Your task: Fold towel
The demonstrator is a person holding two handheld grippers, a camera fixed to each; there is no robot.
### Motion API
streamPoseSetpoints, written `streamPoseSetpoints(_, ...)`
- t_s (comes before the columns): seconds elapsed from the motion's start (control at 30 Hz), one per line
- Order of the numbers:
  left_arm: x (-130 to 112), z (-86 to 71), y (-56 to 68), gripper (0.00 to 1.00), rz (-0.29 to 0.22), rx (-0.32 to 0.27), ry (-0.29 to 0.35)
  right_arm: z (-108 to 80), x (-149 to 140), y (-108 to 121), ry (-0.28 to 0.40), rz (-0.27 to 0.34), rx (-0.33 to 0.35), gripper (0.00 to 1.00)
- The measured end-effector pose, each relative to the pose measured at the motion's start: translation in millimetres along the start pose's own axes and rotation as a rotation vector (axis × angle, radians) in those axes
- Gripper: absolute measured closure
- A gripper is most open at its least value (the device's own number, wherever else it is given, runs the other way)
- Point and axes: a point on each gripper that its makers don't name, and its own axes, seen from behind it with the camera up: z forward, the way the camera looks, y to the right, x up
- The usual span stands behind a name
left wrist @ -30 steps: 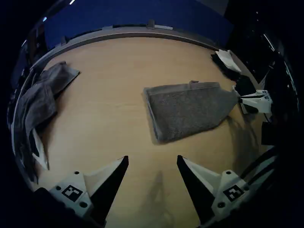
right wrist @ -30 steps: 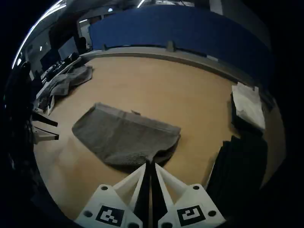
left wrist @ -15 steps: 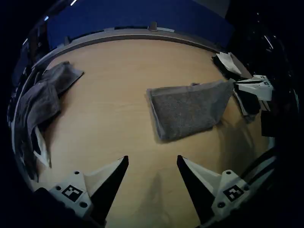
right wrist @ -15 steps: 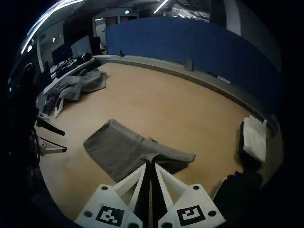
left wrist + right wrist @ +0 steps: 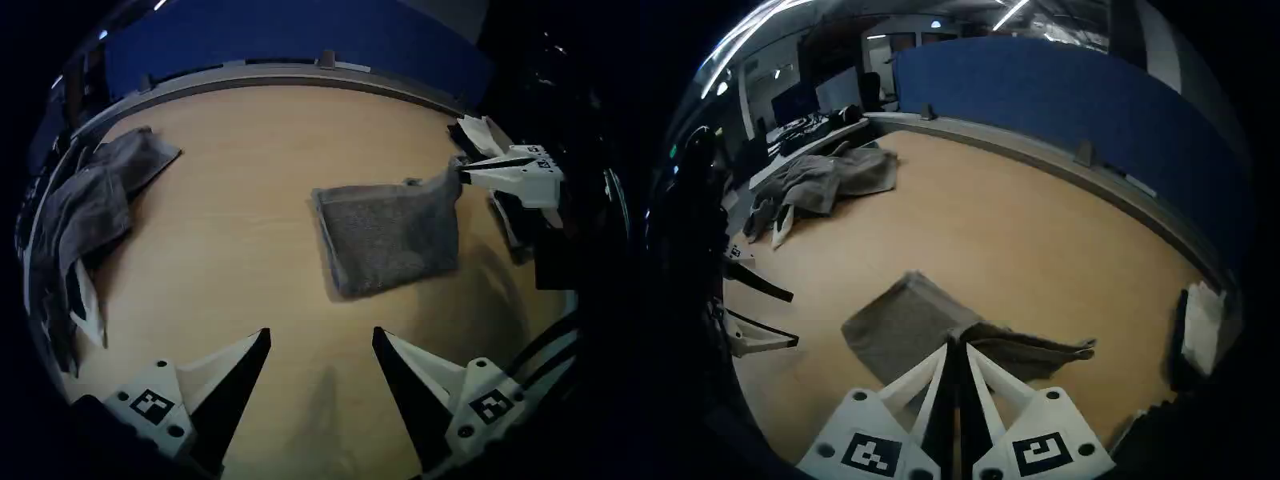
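My right gripper is clamped on a corner of the towel, holding that corner up off the table while the rest lies flat mid-table. My left gripper hovers well apart from it, jaws wide apart.

Dim, underexposed, bluish — soft shadows, strong fisheye warp toward the edges

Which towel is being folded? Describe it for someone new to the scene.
On the wooden table before the blue partition, look right of centre in the left gripper view. The grey towel lies flat, one corner pinched by the right gripper; the other grey cloths lie crumpled at the table's left edge.
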Motion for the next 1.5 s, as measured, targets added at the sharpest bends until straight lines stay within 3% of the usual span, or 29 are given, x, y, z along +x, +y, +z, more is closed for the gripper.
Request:
streamPoseSetpoints(0.4, -5, -2.4, -2.6, 0.06, -0.062, -0.008, 0.016, 39.4, 6, -70, -0.004, -0.132, 0.124, 0.98)
streamPoseSetpoints(0.6, -8, -1.1, -4.8, 0.06, -0.090, -0.004, 0.020, 63.7, -7, -102, -0.010, -0.174, 0.193, 0.98)
streamPoseSetpoints(0.87, -17, 0.9, -0.1, 0.06, -0.112, -0.012, 0.011, 87.2, -40, -124, -0.081, -0.148, 0.256, 0.98)
streamPoseSetpoints(1.17, -18, 1.2, -2.2, 0.06, -0.116, -0.012, 0.011, 80.2, -36, -122, -0.070, -0.109, 0.265, 0.94)
streamPoseSetpoints(1.23, -18, 0.1, -3.2, 0.06, -0.116, -0.010, 0.012, 74.6, -33, -121, -0.061, -0.103, 0.267, 0.84)
streamPoseSetpoints(1.37, -19, -1.7, -5.1, 0.05, -0.120, -0.006, 0.012, 60.6, -30, -114, -0.045, -0.099, 0.259, 0.46)
streamPoseSetpoints(1.43, -19, -2.3, -6.0, 0.05, -0.123, -0.005, 0.012, 53.2, -30, -106, -0.037, -0.100, 0.240, 0.43)
streamPoseSetpoints(1.5, -20, -3.1, -7.0, 0.05, -0.126, -0.003, 0.012, 45.8, -32, -96, -0.030, -0.100, 0.215, 0.28)
